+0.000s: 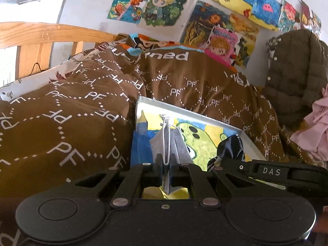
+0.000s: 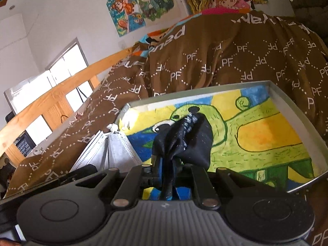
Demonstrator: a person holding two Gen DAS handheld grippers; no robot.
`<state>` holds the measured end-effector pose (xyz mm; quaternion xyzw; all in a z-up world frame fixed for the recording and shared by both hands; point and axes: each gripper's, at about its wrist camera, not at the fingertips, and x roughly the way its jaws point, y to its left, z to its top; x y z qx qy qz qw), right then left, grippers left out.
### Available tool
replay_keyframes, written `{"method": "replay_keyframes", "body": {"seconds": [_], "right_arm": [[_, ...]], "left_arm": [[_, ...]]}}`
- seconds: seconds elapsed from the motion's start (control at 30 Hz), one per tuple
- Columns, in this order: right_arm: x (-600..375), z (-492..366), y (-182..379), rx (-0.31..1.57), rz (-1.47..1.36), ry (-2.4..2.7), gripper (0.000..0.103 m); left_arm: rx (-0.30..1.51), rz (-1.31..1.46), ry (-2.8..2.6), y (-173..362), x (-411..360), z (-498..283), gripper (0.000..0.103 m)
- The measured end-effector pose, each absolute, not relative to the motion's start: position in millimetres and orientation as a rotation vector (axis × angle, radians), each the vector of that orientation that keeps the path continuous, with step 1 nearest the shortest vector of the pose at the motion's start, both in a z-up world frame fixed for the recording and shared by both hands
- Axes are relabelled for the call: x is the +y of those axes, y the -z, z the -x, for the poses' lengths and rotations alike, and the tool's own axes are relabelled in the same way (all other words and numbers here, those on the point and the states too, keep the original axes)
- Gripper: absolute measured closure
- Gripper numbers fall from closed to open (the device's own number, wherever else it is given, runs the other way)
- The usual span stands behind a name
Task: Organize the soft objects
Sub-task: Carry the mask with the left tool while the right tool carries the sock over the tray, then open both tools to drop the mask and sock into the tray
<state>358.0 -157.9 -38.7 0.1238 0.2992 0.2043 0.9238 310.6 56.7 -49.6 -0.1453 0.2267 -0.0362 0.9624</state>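
Note:
My left gripper (image 1: 166,162) is shut on a folded grey face mask (image 1: 174,143) with a white ear loop, held over the left end of a shallow tray (image 1: 190,110) lined with a green, yellow and blue drawing. The mask also shows in the right wrist view (image 2: 119,149) at the tray's left edge. My right gripper (image 2: 167,164) is shut on a bunched black cloth (image 2: 188,141), held above the tray (image 2: 295,110) floor. The black cloth (image 1: 231,145) also shows at the right of the left wrist view.
The tray lies on a bed covered by a brown duvet (image 1: 67,110) printed with "PF". A wooden headboard (image 1: 41,34) is at the left. An olive quilted jacket (image 1: 297,71) and pink cloth (image 1: 315,131) lie at the right. Drawings hang on the wall (image 1: 164,6).

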Motion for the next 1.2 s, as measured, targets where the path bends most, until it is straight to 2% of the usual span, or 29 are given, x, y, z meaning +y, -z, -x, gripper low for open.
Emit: {"method": "replay_keyframes", "body": {"seconds": [0.17, 0.33, 0.4, 0.5, 0.53, 0.67, 0.77, 0.87, 0.9, 1.0, 1.2], "right_arm": [[-157.7, -358.4, 38.4, 0.627, -0.249, -0.416, 0.085], [-160.5, -356.7, 35.5, 0.627, -0.248, -0.411, 0.068], [-162.8, -354.3, 32.6, 0.619, -0.243, -0.405, 0.057], [-168.3, -346.6, 24.9, 0.588, -0.237, -0.401, 0.042], [-170.4, -343.1, 20.8, 0.575, -0.233, -0.400, 0.040], [-182.1, -322.9, 0.6, 0.495, -0.212, -0.392, 0.025], [-192.5, -305.6, -16.2, 0.432, -0.210, -0.377, 0.014], [-201.7, -286.7, -30.1, 0.368, -0.207, -0.356, 0.002], [-204.0, -281.2, -33.4, 0.350, -0.205, -0.350, 0.000], [-209.9, -264.5, -42.6, 0.303, -0.189, -0.336, 0.000], [-218.0, -228.4, -51.4, 0.230, -0.155, -0.265, 0.000]], "left_arm": [[0.485, 0.302, 0.080, 52.1, 56.4, -312.3, 0.096], [0.498, 0.307, 0.069, 52.0, 55.8, -312.6, 0.083], [0.506, 0.322, 0.070, 50.7, 56.6, -312.7, 0.072], [0.500, 0.326, 0.060, 47.1, 56.5, -309.4, 0.063], [0.491, 0.320, 0.056, 45.0, 56.2, -307.5, 0.061], [0.399, 0.329, 0.057, 31.1, 56.5, -293.4, 0.034], [0.326, 0.332, 0.053, 16.4, 55.1, -279.0, 0.027], [0.270, 0.316, 0.039, 0.7, 50.4, -262.1, 0.013], [0.248, 0.308, 0.029, -5.0, 48.7, -254.2, 0.007], [0.204, 0.296, 0.010, -20.0, 46.1, -232.8, 0.001], [0.171, 0.266, -0.015, -40.4, 39.5, -195.6, 0.001]]}}
